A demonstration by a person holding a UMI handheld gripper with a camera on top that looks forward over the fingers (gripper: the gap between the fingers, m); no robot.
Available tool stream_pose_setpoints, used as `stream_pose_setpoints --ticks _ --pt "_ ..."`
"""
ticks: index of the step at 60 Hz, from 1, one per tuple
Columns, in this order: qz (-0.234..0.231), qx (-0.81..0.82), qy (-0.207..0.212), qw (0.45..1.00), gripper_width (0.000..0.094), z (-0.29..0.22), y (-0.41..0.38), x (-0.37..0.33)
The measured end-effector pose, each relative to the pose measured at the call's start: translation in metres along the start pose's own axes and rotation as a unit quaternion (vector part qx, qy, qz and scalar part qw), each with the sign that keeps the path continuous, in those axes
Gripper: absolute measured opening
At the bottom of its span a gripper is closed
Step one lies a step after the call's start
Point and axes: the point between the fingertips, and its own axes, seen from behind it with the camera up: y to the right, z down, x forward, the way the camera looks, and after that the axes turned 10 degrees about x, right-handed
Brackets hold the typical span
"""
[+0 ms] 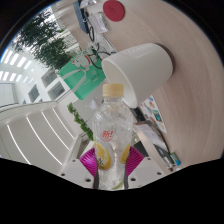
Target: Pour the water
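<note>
My gripper [111, 160] is shut on a clear plastic water bottle [111, 125] with a white cap and a pink and white label; both magenta pads [94, 156] press its sides. The view is rolled over, so the bottle is tilted. Its capped mouth [113, 91] sits right at the rim of a white paper cup [141, 67] that stands on the pale table [195, 40] just beyond the fingers. I cannot see water flowing. The bottle's lower part holds clear water between the fingers.
A green box [73, 76] lies beside the cup. A red round object [115, 11] sits farther off on the table. Leafy plants [40, 35] and a slatted white surface [35, 125] are off the table's side. Small items [150, 135] lie near the right finger.
</note>
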Motion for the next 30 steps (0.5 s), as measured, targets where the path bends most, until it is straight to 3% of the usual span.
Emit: stream_pose_setpoints --ticks 20,30 --pt "-0.043 0.101 -0.013 0.994 0.0332 0.002 -0.021 -0.004" --pt "-0.021 -0.046 -0.059 0.997 0.0334 0.039 -0.044 -0.007"
